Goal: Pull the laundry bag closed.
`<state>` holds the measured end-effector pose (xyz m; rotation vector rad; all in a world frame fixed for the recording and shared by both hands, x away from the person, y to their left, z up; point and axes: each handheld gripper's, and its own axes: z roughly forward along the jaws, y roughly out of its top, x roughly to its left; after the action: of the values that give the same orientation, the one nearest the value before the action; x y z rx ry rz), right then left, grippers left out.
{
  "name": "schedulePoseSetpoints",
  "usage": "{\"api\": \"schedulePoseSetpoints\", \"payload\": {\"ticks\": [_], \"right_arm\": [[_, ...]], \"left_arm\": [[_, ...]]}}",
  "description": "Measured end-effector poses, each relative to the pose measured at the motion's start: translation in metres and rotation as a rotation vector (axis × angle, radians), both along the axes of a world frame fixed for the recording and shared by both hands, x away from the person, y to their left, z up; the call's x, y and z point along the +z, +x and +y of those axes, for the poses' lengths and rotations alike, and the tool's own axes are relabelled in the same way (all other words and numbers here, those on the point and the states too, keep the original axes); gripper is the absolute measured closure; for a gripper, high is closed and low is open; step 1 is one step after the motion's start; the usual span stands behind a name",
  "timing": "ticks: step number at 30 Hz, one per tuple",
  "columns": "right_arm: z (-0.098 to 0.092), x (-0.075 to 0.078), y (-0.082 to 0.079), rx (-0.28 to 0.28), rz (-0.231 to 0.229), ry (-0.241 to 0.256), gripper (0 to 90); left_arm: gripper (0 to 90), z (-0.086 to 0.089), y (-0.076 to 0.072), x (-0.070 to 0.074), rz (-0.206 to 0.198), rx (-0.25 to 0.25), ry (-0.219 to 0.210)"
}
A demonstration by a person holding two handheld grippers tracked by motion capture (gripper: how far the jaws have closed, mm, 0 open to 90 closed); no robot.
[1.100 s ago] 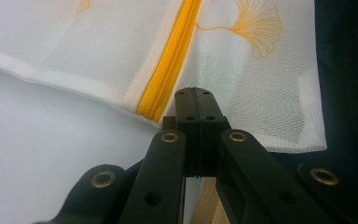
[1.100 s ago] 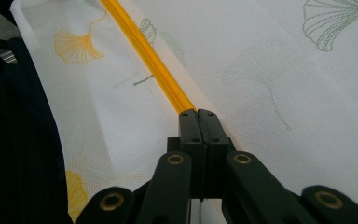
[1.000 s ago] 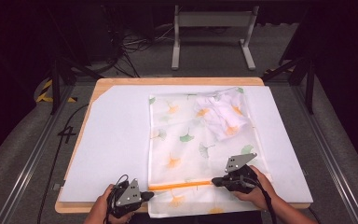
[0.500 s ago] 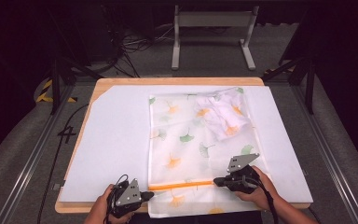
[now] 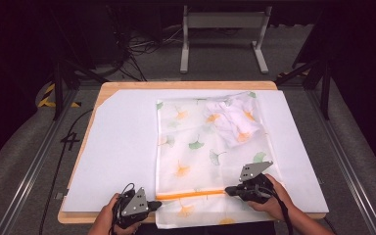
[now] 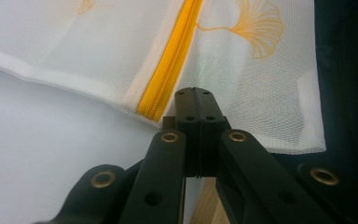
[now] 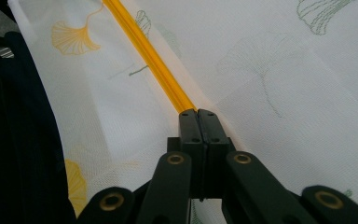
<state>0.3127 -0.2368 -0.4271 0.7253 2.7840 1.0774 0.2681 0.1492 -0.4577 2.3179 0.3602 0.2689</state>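
High view: we see a wooden tabletop (image 5: 108, 93) covered by a white sheet (image 5: 122, 147), set in a dark room with grey floor. A metal stand (image 5: 223, 36) sits beyond the far edge, with loose cables (image 5: 142, 46) on the floor to its left, and rails run along both sides. The mesh laundry bag (image 5: 200, 152) lies flat on the sheet right of centre, white and see-through, printed with orange and green ginkgo leaves. Its near end hangs over the tabletop's front edge. An orange zipper (image 5: 191, 194) crosses it near that end. A bunched white garment (image 5: 232, 122) shows through the mesh at the far right corner. The left tool (image 5: 157, 205) sits at the bag's near left edge, at the zipper's left end; the right tool (image 5: 229, 190) sits at the zipper's right end. Nothing stands between them along the zipper.

Left gripper view: the left tool's (image 6: 195, 93) 2 jaws are pressed together at the bag's edge, just beside the zipper (image 6: 168, 65). We cannot tell whether mesh is pinched between them. The bag's (image 6: 256, 88) hem lies over white sheet (image 6: 42, 154); bare wood (image 6: 209, 205) shows below.

Right gripper view: the right tool's (image 7: 198, 113) jaws meet right at the zipper (image 7: 149, 51) end, apparently clamped on it. Mesh (image 7: 279, 93) spreads smooth to the right; dark clothing (image 7: 18, 140) lies to the left.
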Motion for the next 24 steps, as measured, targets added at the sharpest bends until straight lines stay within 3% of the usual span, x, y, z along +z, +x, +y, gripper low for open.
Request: {"api": "schedulePoseSetpoints", "payload": {"ticks": [24], "right_arm": [[-0.011,0.0,-0.001,-0.025,-0.001,-0.001,90.0]], "left_arm": [[90.0,0.0,0.0,0.0,0.0,0.001,-0.002]]}}
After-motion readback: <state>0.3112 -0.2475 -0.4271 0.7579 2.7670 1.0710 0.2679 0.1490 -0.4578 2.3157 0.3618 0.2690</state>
